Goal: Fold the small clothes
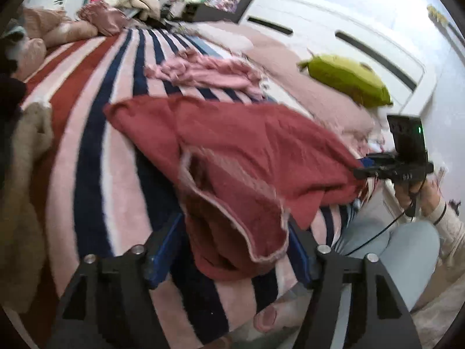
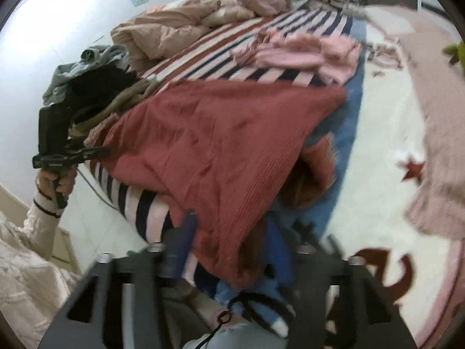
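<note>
This is a bedroom at home. A bed (image 1: 96, 133) has a stripy blanket. Clothes (image 2: 93, 87) lie piled up by a white wardrobe (image 1: 334, 23).

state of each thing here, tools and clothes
left tool: fingers apart around the red garment's edge, grip unclear
right tool: fingers either side of the garment's corner, blurred, grip unclear
red garment: lifted, stretched between both tools, unfolded
pink garment: crumpled on the blanket
green pillow: lying flat

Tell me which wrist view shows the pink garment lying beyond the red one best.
The right wrist view: the pink garment lies unobstructed on the striped blanket, its crumpled folds readable. The left wrist view shows it too, smaller, with its near edge bordering the red garment.
</note>
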Tool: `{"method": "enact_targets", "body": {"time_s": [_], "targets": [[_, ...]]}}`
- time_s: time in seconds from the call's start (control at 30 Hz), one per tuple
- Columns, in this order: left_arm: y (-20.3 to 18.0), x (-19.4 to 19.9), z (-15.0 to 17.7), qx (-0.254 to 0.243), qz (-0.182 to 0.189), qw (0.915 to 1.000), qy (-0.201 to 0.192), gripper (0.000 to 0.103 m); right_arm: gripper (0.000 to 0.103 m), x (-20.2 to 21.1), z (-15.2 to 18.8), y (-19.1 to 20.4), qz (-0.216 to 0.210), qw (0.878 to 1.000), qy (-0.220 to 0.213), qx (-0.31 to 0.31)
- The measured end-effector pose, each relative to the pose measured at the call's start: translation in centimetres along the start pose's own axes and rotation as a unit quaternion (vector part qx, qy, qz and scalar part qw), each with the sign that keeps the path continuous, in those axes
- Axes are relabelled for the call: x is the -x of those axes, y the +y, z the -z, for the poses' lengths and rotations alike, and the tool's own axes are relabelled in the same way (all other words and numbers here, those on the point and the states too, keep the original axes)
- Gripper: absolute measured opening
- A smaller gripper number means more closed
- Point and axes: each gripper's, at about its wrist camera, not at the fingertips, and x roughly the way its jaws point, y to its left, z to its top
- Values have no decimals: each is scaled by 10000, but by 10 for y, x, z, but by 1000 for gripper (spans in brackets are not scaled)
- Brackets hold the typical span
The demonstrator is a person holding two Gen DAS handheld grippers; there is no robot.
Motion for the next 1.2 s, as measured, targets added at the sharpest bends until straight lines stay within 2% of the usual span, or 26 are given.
{"method": "enact_targets", "body": {"time_s": [0.07,0.17,0.23,0.27,0.4,0.43,0.47,0.57,0.67,0.73,0.87,0.93,0.97,1.03,1.1,1.13,1.17,1.2], "targets": [[6,11,-4,162,-32,9997,-178,63,52,12,-5,1,119,9998,-122,59],[16,22,-3,447,-459,9977,-223,63,52,26,-19,4,357,9988,-293,151],[21,28,3,561,-421,9972,-244,36,52,33,-27,7,428,9978,-442,233],[22,29,6,595,-412,9971,-239,20,52,35,-31,8,525,9970,-504,264],[28,17,16,666,-814,9945,31,6,50,22,-39,-6,1106,9931,-375,79],[30,13,18,676,-886,9937,112,6,32,13,-39,-15,1269,9916,-227,-56],[31,9,20,678,-931,9932,172,6,0,4,-38,-22,1390,9902,-63,-128],[32,-11,23,686,-972,9924,318,4,1,-27,-32,-43,1649,9854,286,-320],[33,-26,14,642,-833,9941,249,4,1,-47,-31,-58,1636,9849,358,-443],[33,-35,5,618,-656,9957,215,3,1,-57,-32,-64,1406,9883,358,-470],[32,-56,-16,610,19,9979,205,3,1,-67,-37,-58,1010,9936,365,-345],[33,-64,-20,650,385,9967,304,2,0,-72,-39,-51,668,9966,424,-248],[35,-69,-21,702,466,9957,374,2,0,-75,-39,-46,582,9969,501,-184],[38,-68,-21,797,426,9949,437,9,0,-76,-38,-40,675,9960,564,-126],[43,-57,-17,907,290,9945,425,26,0,-69,-37,-43,680,9957,576,-235],[46,-50,-15,949,254,9945,369,31,2,-63,-36,-45,706,9955,553,-310],[48,-39,-12,1012,202,9942,287,45,16,-57,-35,-48,731,9953,501,-378],[50,-30,-9,1042,201,9941,244,61,24,-46,-31,-51,810,9949,397,-459]]}}
